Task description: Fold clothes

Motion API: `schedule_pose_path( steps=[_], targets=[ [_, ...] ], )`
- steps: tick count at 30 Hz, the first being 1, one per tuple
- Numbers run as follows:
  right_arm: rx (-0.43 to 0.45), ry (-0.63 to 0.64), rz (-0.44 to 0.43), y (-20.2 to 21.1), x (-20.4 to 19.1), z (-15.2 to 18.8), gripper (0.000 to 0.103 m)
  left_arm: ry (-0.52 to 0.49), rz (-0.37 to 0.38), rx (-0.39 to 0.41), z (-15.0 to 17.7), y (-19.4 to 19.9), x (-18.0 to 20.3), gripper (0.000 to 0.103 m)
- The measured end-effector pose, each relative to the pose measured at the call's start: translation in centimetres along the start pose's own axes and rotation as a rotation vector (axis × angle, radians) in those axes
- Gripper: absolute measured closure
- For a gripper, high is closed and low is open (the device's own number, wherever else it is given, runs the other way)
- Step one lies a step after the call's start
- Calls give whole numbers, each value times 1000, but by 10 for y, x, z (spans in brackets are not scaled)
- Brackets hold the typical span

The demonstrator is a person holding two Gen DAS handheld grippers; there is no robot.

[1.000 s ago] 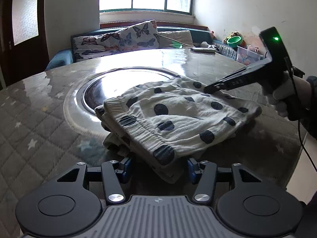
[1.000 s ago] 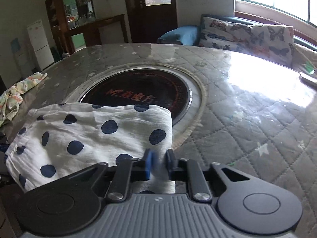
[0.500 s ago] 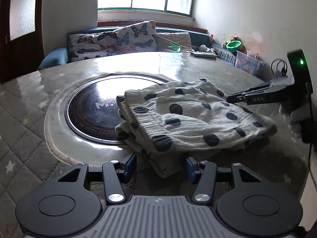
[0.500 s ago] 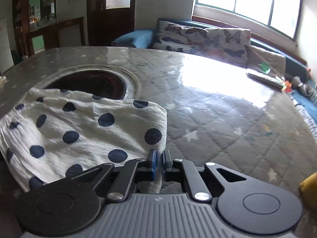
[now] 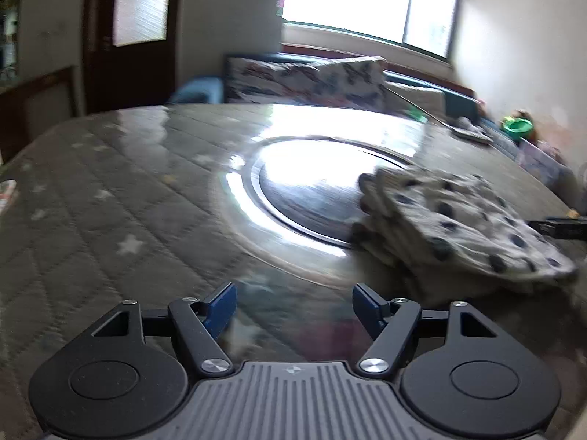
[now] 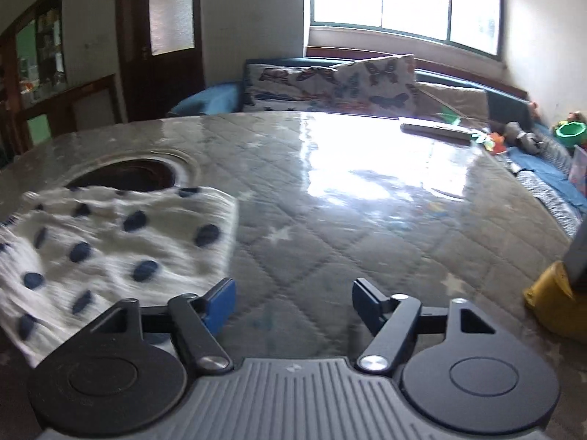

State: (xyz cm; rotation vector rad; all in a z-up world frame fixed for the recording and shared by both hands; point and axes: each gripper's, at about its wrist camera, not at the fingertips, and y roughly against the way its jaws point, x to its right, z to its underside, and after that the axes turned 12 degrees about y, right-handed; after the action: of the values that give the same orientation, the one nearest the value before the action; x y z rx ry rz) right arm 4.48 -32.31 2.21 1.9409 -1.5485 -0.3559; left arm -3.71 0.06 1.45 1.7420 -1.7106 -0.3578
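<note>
A quilted, glass-topped round tabletop (image 5: 110, 198) with a dark inset disc (image 5: 304, 198) is filling a bright sitting room, a butterfly-print cushion (image 6: 330, 84) and window glowing behind it. The polka-dot garment (image 5: 451, 220) is lying in a folded bundle on the tabletop, partly over the disc's rim, at the right of the left wrist view and at the left of the right wrist view (image 6: 110, 242). Both sets of tongs are hanging released and empty: the left tongs (image 5: 293, 304) are gaping over bare tabletop, well apart from the cloth, while the right tongs (image 6: 293, 302) are spread just beside the garment's near edge. The fold is looking finished, judging by the stacked layers. The next move is likely calling for setting this piece aside or reaching for another garment.
</note>
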Motion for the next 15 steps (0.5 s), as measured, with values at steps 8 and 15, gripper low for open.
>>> schedule_pose_path(
  steps=[8, 15],
  targets=[
    [-7, -64, 28, -2, 16, 4, 17, 39, -134, 72, -2, -12, -15, 17],
    [-32, -85, 41, -8, 23, 5, 2, 70, -154, 68, -1, -14, -23, 1]
  ],
)
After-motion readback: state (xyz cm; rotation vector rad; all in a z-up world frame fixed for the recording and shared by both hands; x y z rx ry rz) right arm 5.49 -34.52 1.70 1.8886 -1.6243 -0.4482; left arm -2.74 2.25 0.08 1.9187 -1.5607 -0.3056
